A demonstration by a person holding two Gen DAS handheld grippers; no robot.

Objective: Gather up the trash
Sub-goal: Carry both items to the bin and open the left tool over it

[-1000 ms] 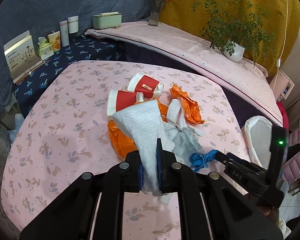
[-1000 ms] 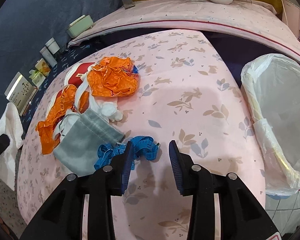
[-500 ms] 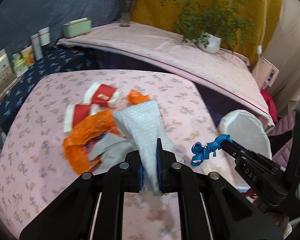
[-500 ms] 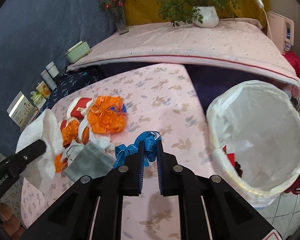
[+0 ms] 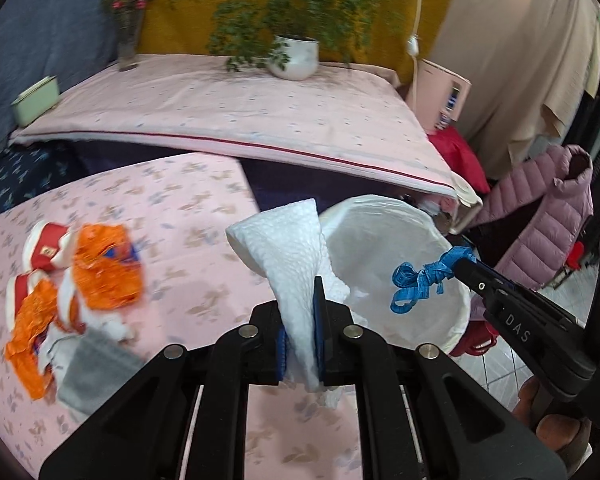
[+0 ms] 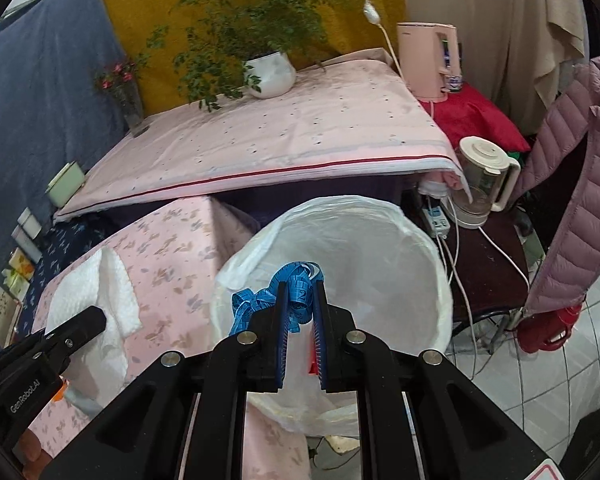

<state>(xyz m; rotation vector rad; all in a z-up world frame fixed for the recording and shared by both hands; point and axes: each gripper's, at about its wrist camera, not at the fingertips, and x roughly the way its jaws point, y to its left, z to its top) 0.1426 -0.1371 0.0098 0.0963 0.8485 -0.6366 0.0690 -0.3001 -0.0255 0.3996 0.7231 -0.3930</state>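
Note:
My left gripper (image 5: 300, 292) is shut on a white paper towel (image 5: 288, 240) and holds it above the table edge, beside the bin. My right gripper (image 6: 300, 286) is shut on a tangled blue measuring tape (image 6: 276, 292) and holds it over the white-lined trash bin (image 6: 420, 236). The tape also shows in the left wrist view (image 5: 424, 276), over the bin (image 5: 364, 240). The towel shows in the right wrist view (image 6: 96, 296). Orange wrappers (image 5: 104, 272), red paper cups (image 5: 46, 244) and a grey pouch (image 5: 96, 372) lie on the pink tablecloth (image 5: 188, 216).
A raised pink-covered surface (image 5: 228, 116) behind carries a potted plant (image 5: 296, 56), a flower vase (image 5: 126, 36) and a green box (image 5: 34, 100). A kettle (image 6: 480, 180), cables, a pink jacket (image 6: 580, 184) and a red item stand right of the bin on the tiled floor.
Both grippers swung right, away from the trash pile toward the bin. The right gripper shut on the blue tape, lifted it and now holds it over the bin; the left still holds the towel.

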